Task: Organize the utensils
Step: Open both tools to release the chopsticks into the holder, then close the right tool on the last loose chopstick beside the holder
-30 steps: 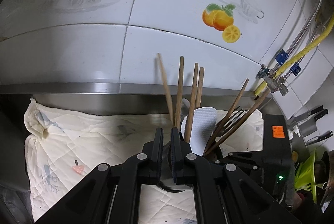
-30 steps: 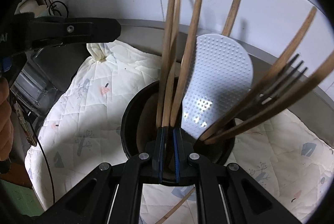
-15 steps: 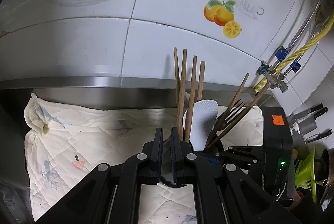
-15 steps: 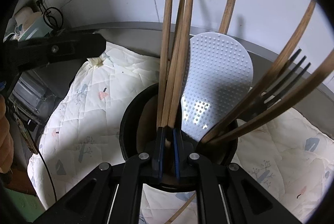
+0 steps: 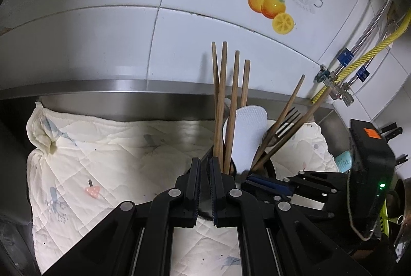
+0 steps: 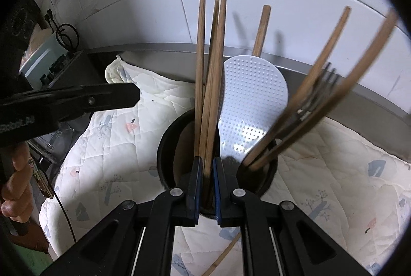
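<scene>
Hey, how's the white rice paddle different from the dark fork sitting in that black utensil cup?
The white rice paddle has a broad, rounded, dimpled head; the dark fork ends in thin separate tines. The rice paddle is pale white, the fork dark. The rice paddle stands near the middle of the black utensil cup, fairly upright, while the fork leans off to the right among slanted wooden sticks. Both sit head-up in the same cup.

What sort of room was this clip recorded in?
Most likely a home kitchen: a glossy tiled wall with fruit decals, a steel counter under a quilted cloth, knives at the right edge, and a dark utensil holder with chopsticks.
</scene>
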The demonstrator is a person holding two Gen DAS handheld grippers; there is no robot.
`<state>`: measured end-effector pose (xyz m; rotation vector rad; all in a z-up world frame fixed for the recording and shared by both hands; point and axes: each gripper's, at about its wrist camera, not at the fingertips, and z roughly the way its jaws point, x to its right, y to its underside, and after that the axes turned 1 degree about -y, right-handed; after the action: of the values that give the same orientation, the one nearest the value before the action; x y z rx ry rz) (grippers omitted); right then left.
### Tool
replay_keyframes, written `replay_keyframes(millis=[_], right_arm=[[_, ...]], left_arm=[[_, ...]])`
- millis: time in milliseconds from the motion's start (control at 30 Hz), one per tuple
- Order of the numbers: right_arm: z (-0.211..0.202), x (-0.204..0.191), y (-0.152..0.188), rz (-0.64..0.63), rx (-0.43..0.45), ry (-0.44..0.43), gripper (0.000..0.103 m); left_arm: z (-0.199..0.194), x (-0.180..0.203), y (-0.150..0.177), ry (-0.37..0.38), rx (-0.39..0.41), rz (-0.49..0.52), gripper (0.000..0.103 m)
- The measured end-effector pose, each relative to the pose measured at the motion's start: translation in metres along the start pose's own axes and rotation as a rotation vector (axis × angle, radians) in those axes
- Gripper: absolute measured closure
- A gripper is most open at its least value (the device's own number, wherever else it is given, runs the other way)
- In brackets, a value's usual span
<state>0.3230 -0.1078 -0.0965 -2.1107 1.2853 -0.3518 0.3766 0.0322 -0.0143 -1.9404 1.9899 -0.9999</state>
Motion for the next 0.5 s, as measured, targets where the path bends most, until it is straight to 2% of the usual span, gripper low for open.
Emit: replay_keyframes(millis=[367,500], right_arm=[[-0.049,0.009,0.029,0.049,0.071,0.028,0.092],[-0.049,0.009,0.046,0.073,0.039,0.039,0.089]], left_arm=[[-0.006,0.002,0.021,0.031,-0.015,-0.008,0.095],[-0.007,0.010,0.035,0.053,-0.027,0.011,0.095]])
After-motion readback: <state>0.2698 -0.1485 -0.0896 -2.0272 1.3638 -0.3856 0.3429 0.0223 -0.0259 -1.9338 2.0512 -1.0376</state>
